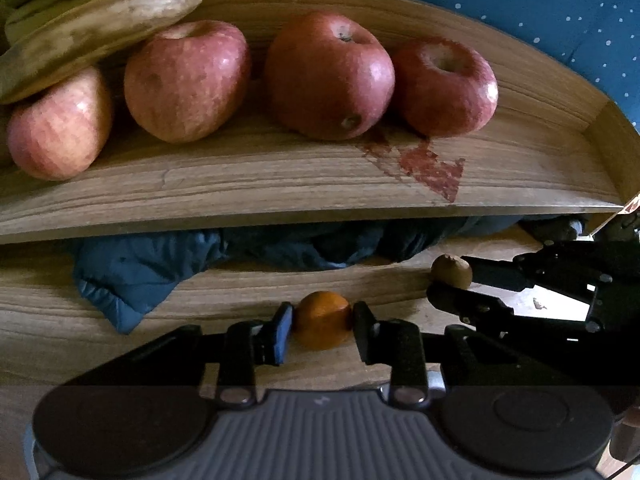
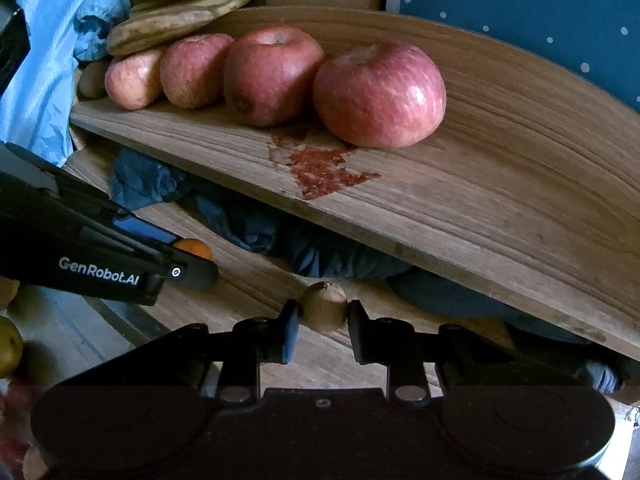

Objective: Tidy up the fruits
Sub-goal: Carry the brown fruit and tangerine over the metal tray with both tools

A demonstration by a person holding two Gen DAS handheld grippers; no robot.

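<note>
1. Left gripper (image 1: 322,330) clenched on a small orange (image 1: 322,319), held just above the lower wooden shelf (image 1: 240,284). Its side reads "GenRobot.AI" in right wrist view.
2. Up past the grippers, upper wooden tray (image 1: 280,184): bananas (image 1: 100,24) far left, then four red apples (image 1: 186,80) in a row w/ a red triangle mark (image 1: 432,172) in front.
3. Blue cloth (image 1: 132,276) under the tray.
4. Right gripper (image 2: 323,324) clamped on a brown kiwi (image 2: 324,307), beside the left one.

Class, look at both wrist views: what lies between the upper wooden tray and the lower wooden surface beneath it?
Crumpled dark blue cloth fills the gap under the tray, resting on the lower surface; both views show it.
</note>
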